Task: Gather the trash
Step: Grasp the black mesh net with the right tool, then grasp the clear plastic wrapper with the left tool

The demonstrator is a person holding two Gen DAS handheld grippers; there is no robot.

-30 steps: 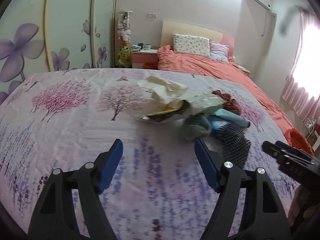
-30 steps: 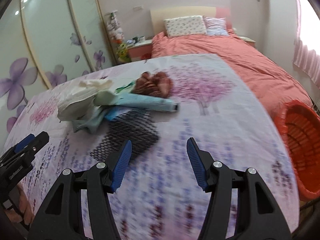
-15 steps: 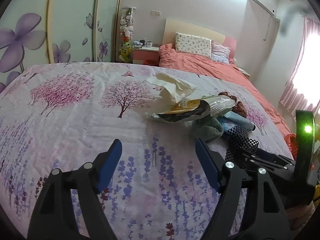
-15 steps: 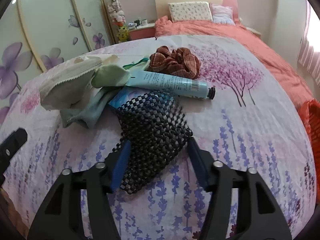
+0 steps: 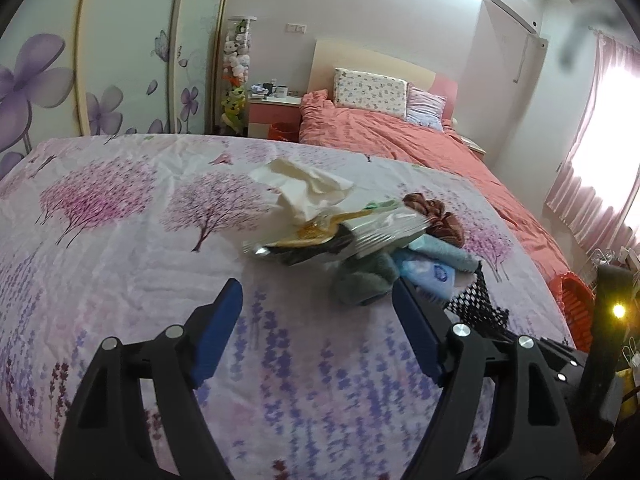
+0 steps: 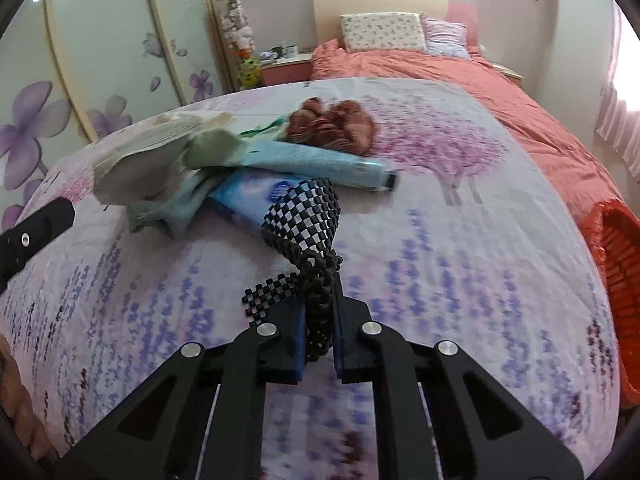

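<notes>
A pile of trash lies on the flowered sheet: a crumpled white tissue [image 5: 304,188], a shiny snack wrapper [image 5: 340,236], a grey-green cloth [image 5: 364,280], a blue packet [image 6: 256,192], a light blue tube [image 6: 320,162] and a brown scrunchie [image 6: 332,126]. My right gripper [image 6: 318,312] is shut on a black mesh net [image 6: 308,224] and lifts its near end off the sheet. The net also shows in the left wrist view [image 5: 476,300]. My left gripper [image 5: 316,320] is open and empty, just short of the pile.
An orange basket [image 6: 616,248] stands off the right edge of the flowered sheet and also shows in the left wrist view [image 5: 572,300]. A bed with a coral cover [image 5: 400,144] and a nightstand [image 5: 276,112] lie behind. Wardrobe doors stand on the left.
My right gripper moved onto the black mesh net, shut on it and raised it. My left gripper stayed open and shifted only slightly.
</notes>
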